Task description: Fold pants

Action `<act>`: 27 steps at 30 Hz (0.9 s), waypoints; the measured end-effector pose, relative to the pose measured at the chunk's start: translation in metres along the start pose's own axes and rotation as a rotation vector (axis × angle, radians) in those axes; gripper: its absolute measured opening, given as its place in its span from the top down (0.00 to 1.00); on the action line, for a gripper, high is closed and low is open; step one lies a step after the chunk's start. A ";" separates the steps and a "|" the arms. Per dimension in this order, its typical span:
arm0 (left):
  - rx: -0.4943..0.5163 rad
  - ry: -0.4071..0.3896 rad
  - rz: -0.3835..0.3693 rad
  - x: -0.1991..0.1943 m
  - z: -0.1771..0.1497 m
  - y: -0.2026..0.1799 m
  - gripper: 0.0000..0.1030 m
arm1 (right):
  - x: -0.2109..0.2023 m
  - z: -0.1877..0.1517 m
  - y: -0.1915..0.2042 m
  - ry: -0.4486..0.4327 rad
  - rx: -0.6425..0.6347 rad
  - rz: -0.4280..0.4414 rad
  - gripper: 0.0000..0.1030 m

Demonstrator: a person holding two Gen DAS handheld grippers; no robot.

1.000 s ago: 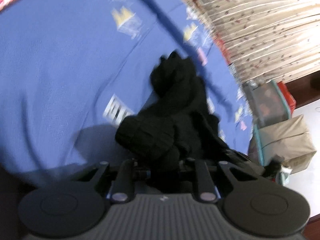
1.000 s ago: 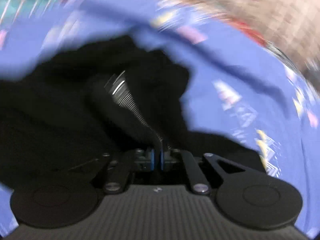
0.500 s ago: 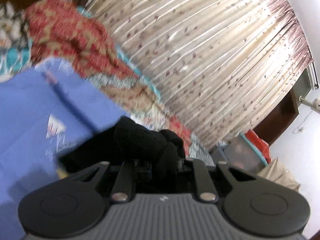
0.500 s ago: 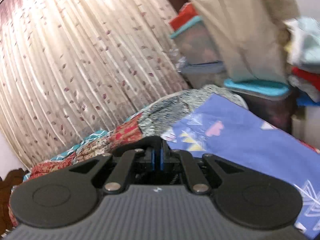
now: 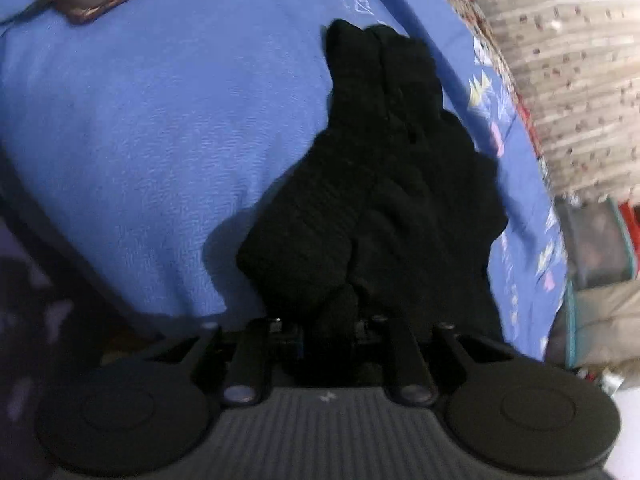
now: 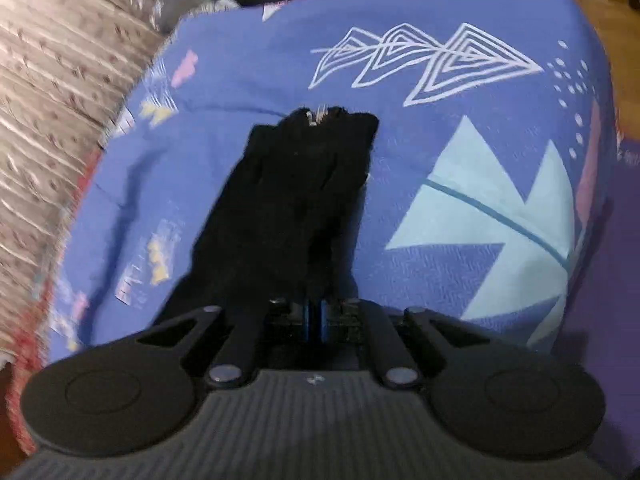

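Both claws, left claw [image 5: 328, 324] and right claw [image 6: 314, 316], were clamped on the black pants [image 5: 384, 184] (bunched up) above the blue bed sheet [image 5: 140, 120].

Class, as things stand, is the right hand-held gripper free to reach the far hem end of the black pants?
Probably not: the right hand-held gripper appears shut on the black pants, which stretch away over the blue bedsheet; it would have to let go first.

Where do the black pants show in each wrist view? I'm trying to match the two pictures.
Left wrist: the black pants run from the bottom centre up toward the upper middle, on the blue bedsheet.
Right wrist: the pants fill the centre, narrowing toward the top.
Shared landmark: the beige curtain, right edge in the left view, left edge in the right.
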State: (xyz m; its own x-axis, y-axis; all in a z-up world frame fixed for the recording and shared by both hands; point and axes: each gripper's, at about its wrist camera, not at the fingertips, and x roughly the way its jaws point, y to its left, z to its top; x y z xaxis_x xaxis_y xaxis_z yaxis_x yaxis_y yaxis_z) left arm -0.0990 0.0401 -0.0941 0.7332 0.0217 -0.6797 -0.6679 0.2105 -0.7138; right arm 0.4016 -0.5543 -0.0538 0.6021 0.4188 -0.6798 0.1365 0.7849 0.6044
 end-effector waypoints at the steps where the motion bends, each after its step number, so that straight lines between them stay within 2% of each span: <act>1: -0.007 0.001 -0.001 0.001 0.003 0.000 0.82 | -0.002 0.001 0.001 -0.003 -0.006 0.002 0.91; 2: 0.002 0.000 0.003 0.000 0.004 -0.004 0.79 | -0.004 0.002 0.003 -0.003 -0.016 -0.004 0.87; 4: 0.033 -0.007 0.019 -0.002 0.004 -0.009 0.76 | -0.012 0.004 0.011 -0.021 -0.038 -0.039 0.87; 6: 0.054 -0.019 0.022 -0.008 0.004 -0.014 0.69 | -0.013 0.006 0.019 -0.056 -0.057 -0.069 0.75; 10: 0.084 -0.049 0.011 -0.032 0.006 -0.017 0.64 | -0.027 0.002 0.014 -0.220 -0.107 -0.195 0.74; 12: 0.093 -0.088 0.009 -0.049 0.008 -0.015 0.62 | -0.023 0.003 0.025 -0.259 -0.157 -0.199 0.74; 15: 0.090 -0.171 0.005 -0.073 0.018 -0.012 0.60 | -0.021 0.004 0.050 -0.270 -0.225 -0.130 0.74; 17: 0.091 -0.210 -0.004 -0.079 0.029 -0.016 0.60 | -0.009 0.004 0.073 -0.215 -0.273 -0.048 0.74; 21: 0.113 -0.232 -0.026 -0.068 0.060 -0.034 0.60 | 0.033 -0.017 0.131 -0.036 -0.356 0.122 0.74; 24: 0.141 -0.205 -0.091 -0.038 0.075 -0.059 0.60 | 0.073 -0.048 0.178 0.135 -0.427 0.228 0.74; 27: 0.181 -0.146 -0.135 0.004 0.073 -0.080 0.60 | 0.120 -0.088 0.227 0.274 -0.537 0.286 0.74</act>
State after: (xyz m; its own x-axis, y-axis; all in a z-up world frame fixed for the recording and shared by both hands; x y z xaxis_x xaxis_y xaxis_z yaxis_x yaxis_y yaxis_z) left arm -0.0339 0.0945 -0.0275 0.8334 0.1200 -0.5394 -0.5389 0.3923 -0.7454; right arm 0.4353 -0.2853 -0.0345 0.3251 0.6896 -0.6471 -0.4526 0.7143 0.5338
